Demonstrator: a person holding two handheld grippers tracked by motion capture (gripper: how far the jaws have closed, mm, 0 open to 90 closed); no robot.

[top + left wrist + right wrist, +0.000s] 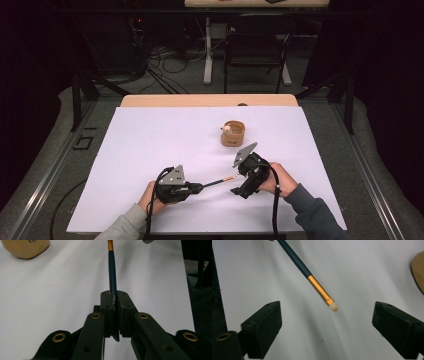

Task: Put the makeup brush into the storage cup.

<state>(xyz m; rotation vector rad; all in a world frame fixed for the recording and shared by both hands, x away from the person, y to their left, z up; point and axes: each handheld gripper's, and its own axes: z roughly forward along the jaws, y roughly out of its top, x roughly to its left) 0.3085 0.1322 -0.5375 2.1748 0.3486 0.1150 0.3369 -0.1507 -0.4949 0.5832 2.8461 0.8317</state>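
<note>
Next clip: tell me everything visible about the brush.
The brush is thin, with a dark blue handle, a gold metal-looking ferrule and a short pale tip. The left tongs are shut on the handle near its end, so it juts forward, about level, over the white table. Its tip hangs free between the open pads of the right tongs, touching neither. A tan cup stands apart from it.

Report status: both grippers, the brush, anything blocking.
Left gripper shut on brush handle. Right gripper open, fingers wide of the bristle tip, no contact. Wooden cup stands apart behind; nothing in the way.
</note>
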